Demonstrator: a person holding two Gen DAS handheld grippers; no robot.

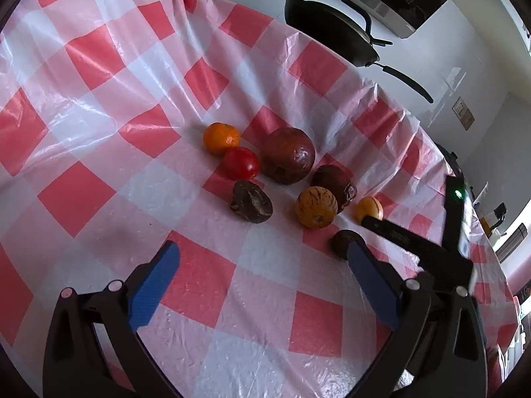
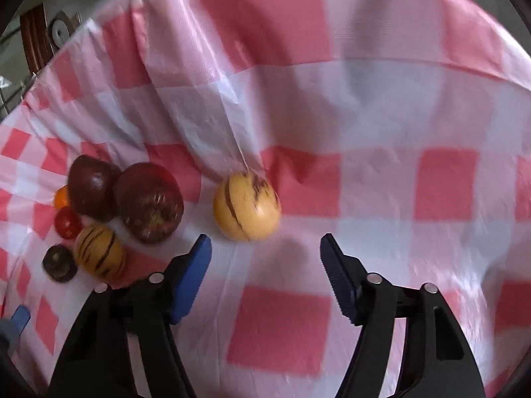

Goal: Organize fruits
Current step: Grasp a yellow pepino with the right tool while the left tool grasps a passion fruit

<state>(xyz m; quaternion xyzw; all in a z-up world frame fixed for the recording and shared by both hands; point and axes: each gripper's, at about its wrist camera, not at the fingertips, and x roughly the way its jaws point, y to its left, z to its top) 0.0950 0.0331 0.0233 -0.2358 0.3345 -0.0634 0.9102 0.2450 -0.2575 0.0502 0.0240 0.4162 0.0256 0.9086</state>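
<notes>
Several fruits lie on a red and white checked cloth [image 1: 99, 132]. In the left wrist view I see a mandarin [image 1: 221, 138], a tomato [image 1: 241, 163], two dark red fruits [image 1: 288, 156], a dark brown fruit [image 1: 251, 201] and a striped yellow fruit [image 1: 316, 207]. My left gripper [image 1: 262, 247] hangs open short of them, nothing between its pads. A second striped yellow fruit [image 2: 246, 206] lies apart from the group, just beyond the open right gripper [image 2: 265, 242], whose pads do not touch it. In the left wrist view a black finger [image 1: 395, 233] of the right gripper partly hides it.
A small dark fruit [image 1: 341, 242] sits half hidden behind my left gripper's right pad. A black frying pan [image 1: 332, 30] rests on the white counter beyond the cloth's far edge. Bottles [image 1: 511, 238] stand at the far right. The cloth is creased and rises in folds [image 2: 232, 126].
</notes>
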